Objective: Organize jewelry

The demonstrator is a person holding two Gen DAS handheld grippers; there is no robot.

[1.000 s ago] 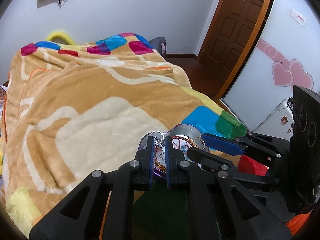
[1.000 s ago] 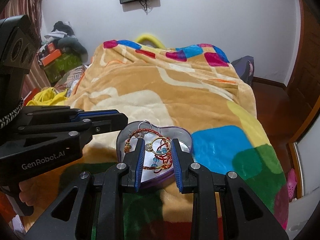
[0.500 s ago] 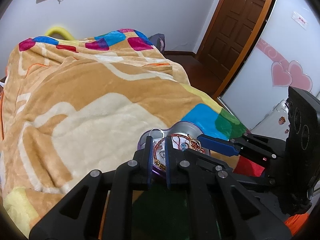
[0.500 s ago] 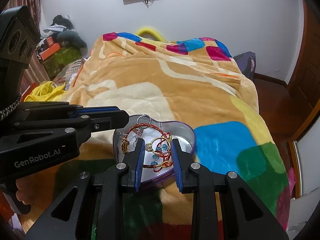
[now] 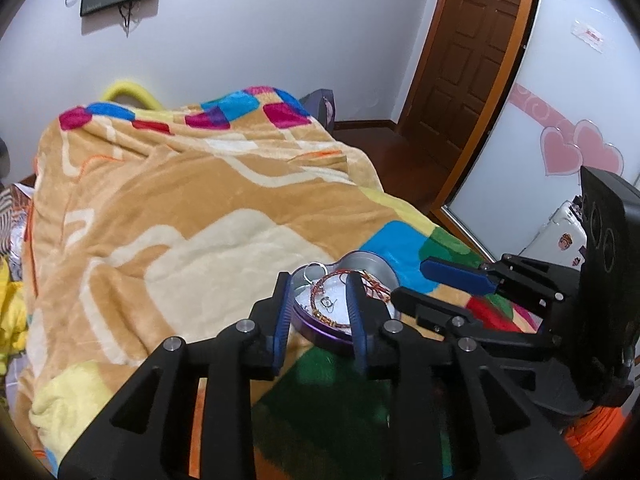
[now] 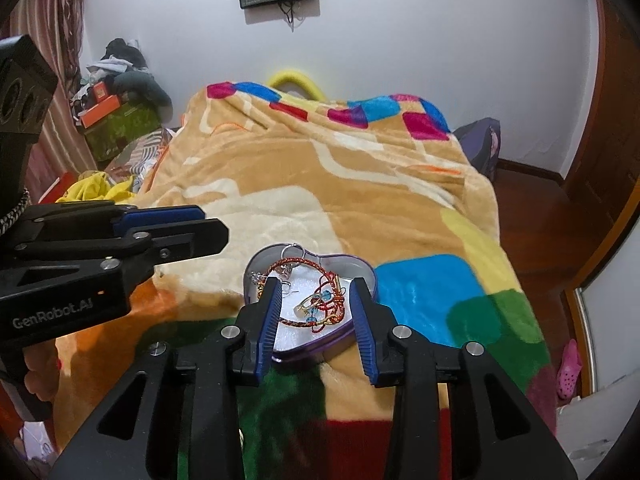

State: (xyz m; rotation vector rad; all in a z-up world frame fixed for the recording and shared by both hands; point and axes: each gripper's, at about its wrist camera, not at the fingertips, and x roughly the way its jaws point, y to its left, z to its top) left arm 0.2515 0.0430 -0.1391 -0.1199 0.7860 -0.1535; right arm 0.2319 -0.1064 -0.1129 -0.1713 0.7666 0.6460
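On the blanket (image 6: 280,184), heart-shaped tin (image 6: 362,270) holds all visible jewelry: red bangle (image 6: 298,266), beaded pieces (image 6: 320,308), silver ring (image 5: 316,269). Right gripper (image 6: 316,312) and left gripper (image 5: 318,312) both spread wide, empty, just above tin. No loose pieces visible outside tin; task looks nearly done.

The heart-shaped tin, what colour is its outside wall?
Purple, under a silver rim; clearest in the right wrist view.

The only legible lettering is "GenRobot.AI", printed in pale grey on the side of the black plastic body of the left claw (image 6: 208,226), seen from the right wrist camera. A small white wall label (image 5: 591,35) carries red marks too blurred to read.
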